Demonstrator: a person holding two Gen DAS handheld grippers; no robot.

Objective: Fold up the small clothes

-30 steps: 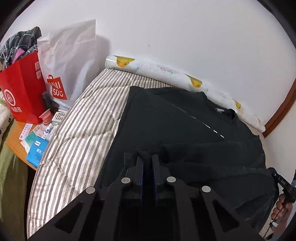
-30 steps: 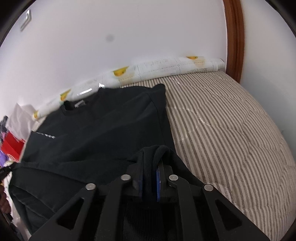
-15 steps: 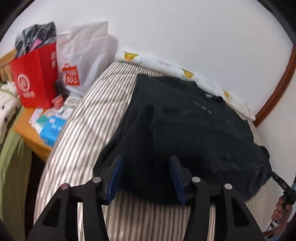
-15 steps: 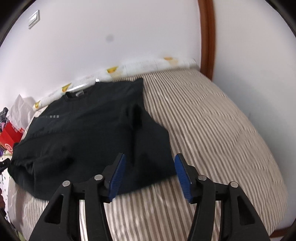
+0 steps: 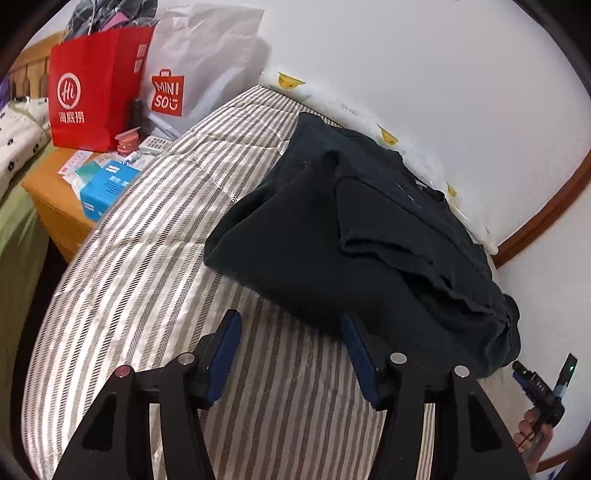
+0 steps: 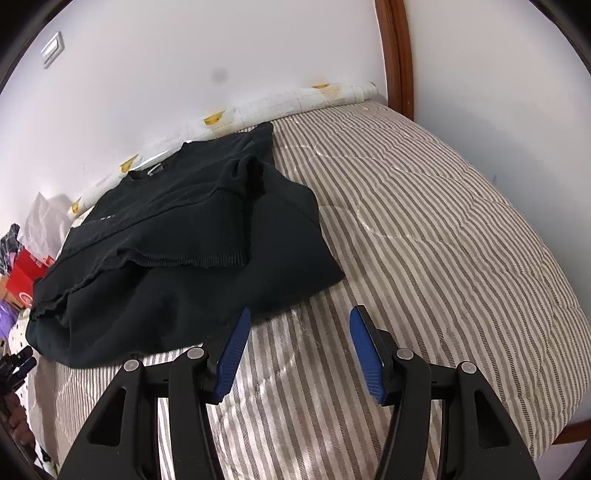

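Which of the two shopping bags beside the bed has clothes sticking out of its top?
The red paper bag, not the white Miniso bag beside it; dark checked fabric pokes out.

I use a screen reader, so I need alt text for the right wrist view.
A dark shirt, its hem folded up over its body, lies on a striped bed by a white wall. The right gripper is open and empty, just short of the shirt's near edge.
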